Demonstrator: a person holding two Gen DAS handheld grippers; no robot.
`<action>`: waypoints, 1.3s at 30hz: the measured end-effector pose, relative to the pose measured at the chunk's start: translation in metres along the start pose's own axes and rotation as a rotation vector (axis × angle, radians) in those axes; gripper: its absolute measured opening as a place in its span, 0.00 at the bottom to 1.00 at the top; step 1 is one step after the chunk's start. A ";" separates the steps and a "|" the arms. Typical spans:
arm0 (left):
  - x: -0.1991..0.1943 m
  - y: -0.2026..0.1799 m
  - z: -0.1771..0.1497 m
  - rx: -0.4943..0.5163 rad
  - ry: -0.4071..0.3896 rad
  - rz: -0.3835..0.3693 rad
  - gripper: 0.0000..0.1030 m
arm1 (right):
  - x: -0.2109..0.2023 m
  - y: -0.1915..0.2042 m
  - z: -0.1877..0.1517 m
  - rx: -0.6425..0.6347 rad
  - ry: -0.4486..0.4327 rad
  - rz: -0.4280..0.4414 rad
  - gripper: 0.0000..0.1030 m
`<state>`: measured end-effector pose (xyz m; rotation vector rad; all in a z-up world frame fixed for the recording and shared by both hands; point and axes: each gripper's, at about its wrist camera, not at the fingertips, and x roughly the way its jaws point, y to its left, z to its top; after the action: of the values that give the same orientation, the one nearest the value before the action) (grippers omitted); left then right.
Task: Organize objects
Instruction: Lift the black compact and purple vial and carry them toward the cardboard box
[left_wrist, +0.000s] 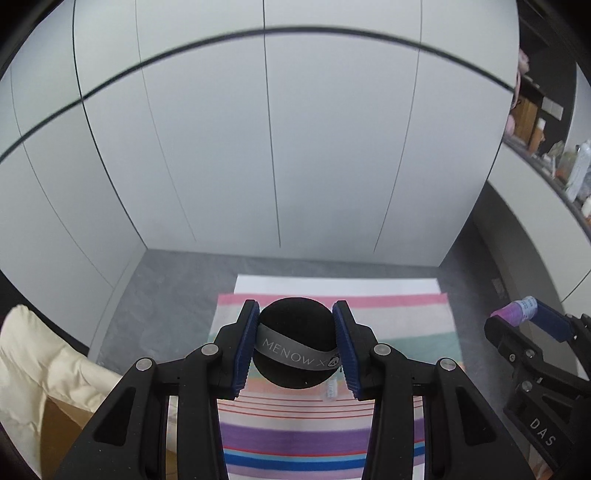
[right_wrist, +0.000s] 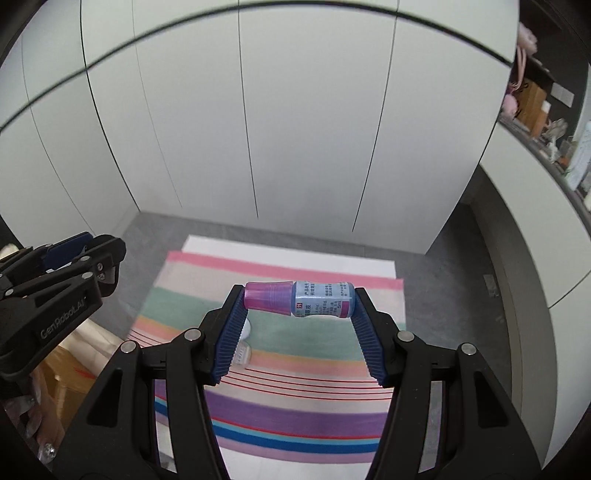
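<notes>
Overhead, the left gripper (left_wrist: 297, 345) is gripping a black round sponge (left_wrist: 291, 347) with a grey "MENOW" band between its jaws. At 3 o'clock from it, the right gripper (right_wrist: 299, 301) is clamping a small blue bottle (right_wrist: 321, 299) with a purple cap (right_wrist: 267, 297) end to end, sideways. Both are hanging above a striped cloth (right_wrist: 295, 424) on the grey floor (left_wrist: 166, 295).

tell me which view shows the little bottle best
The right wrist view. The bottle lies crosswise between the right gripper pads, purple cap and blue label in full. The left wrist view catches only its cap end at the right edge, blurred.
</notes>
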<state>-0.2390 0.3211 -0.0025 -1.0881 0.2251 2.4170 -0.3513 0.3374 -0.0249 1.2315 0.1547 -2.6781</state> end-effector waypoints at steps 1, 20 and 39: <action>-0.008 -0.001 0.003 -0.003 -0.003 -0.001 0.41 | -0.010 -0.001 0.003 0.004 -0.012 0.002 0.58; -0.055 -0.015 -0.024 0.023 0.002 0.019 0.41 | -0.064 -0.006 -0.012 -0.004 -0.035 -0.055 0.58; -0.106 0.019 -0.125 0.050 -0.032 0.086 0.41 | -0.120 0.005 -0.106 0.010 -0.051 0.009 0.58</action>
<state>-0.1051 0.2254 -0.0083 -1.0373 0.3261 2.4887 -0.1948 0.3661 -0.0029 1.1633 0.1276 -2.7028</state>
